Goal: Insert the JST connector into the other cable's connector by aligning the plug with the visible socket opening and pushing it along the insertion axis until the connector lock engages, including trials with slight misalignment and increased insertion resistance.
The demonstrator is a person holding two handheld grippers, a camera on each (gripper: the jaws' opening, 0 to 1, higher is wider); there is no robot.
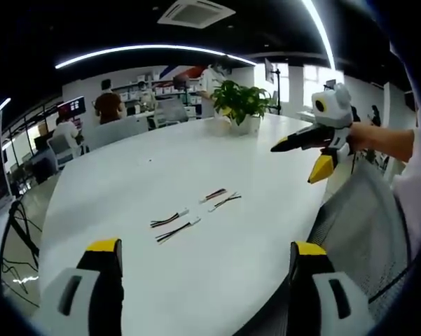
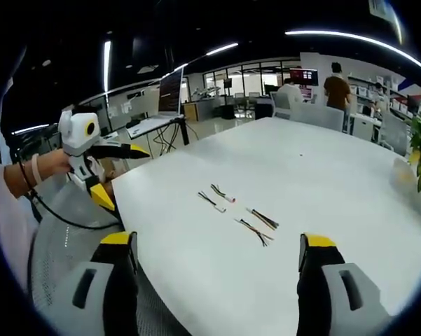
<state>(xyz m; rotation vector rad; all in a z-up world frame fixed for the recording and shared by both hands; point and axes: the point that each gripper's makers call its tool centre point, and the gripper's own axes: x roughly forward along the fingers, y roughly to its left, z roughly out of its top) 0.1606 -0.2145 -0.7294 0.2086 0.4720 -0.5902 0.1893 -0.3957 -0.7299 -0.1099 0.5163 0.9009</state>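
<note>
Several short cables with red and black wires and small white JST connectors lie loose on the white table [image 1: 161, 161]. In the left gripper view one pair of cables [image 1: 174, 225] lies nearer and a second pair [image 1: 219, 198] farther right. In the right gripper view the pairs lie at centre [image 2: 218, 197] and to the right [image 2: 258, 225]. My left gripper [image 1: 206, 246] hangs open above the table's near edge, holding nothing. My right gripper [image 2: 217, 240] is open too, also short of the cables. Each shows in the other's view, held off the table's side [image 1: 299, 159] [image 2: 122, 175].
A potted plant [image 1: 239, 105] stands at the table's far end. A grey mesh chair [image 1: 364, 224] sits beside the table edge under the hands. A laptop [image 2: 169, 91], desks and seated people fill the background.
</note>
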